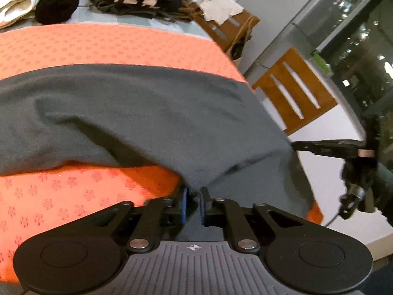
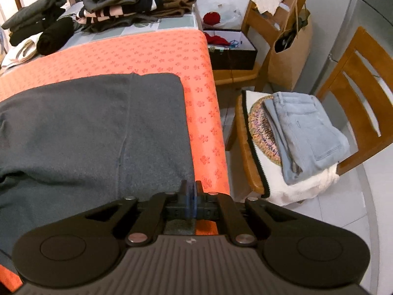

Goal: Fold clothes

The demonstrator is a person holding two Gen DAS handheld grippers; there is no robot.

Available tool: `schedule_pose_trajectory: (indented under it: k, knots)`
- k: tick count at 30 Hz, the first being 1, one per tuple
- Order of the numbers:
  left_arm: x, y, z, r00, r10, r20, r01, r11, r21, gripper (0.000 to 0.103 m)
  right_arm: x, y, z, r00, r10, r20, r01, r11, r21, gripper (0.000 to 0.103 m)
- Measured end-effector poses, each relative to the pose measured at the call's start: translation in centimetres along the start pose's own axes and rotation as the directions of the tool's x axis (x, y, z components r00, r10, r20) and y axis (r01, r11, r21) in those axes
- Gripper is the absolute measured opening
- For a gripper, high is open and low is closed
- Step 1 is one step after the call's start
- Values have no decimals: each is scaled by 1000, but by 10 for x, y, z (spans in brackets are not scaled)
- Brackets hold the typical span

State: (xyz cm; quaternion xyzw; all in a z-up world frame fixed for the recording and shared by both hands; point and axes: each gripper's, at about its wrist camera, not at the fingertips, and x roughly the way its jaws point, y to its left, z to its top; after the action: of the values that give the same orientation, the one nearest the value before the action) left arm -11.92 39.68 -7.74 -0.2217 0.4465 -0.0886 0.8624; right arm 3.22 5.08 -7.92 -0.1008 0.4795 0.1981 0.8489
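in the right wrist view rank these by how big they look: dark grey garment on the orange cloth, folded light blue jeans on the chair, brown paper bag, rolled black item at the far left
1. dark grey garment, though it lies nearest the camera
2. folded light blue jeans
3. brown paper bag, close to the jeans in apparent size and farther off, so unsure
4. rolled black item, farthest away

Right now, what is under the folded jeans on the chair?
The light blue jeans lie on a multicoloured knit piece, and below that a white garment with a dark trim, all stacked on the wooden chair. The jeans cover most of both, so anything further beneath is hidden.
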Motion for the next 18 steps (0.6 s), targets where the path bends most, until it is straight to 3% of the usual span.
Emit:
schedule_pose_trajectory:
  k: [1, 4, 11, 18]
  knots:
    - [-6, -1, 0, 1000, 1, 19, -1, 1000, 11, 36, -3, 3, 2, 1000, -13, 11, 13, 1000, -15, 13]
    - [-25, -2, -2, 997, 19, 68, -22, 999, 41, 44, -13, 15, 12, 999, -22, 46, 25, 998, -61, 28]
    - [-81, 37, -6, 977, 147, 155, -135, 987, -81, 48, -41, 56, 40, 992, 79, 101, -63, 987, -148, 31]
    - [-138, 109, -27, 931, 319, 177, -277, 934, -226, 48, -44, 124, 57, 972, 220, 82, -198, 956, -217, 32]
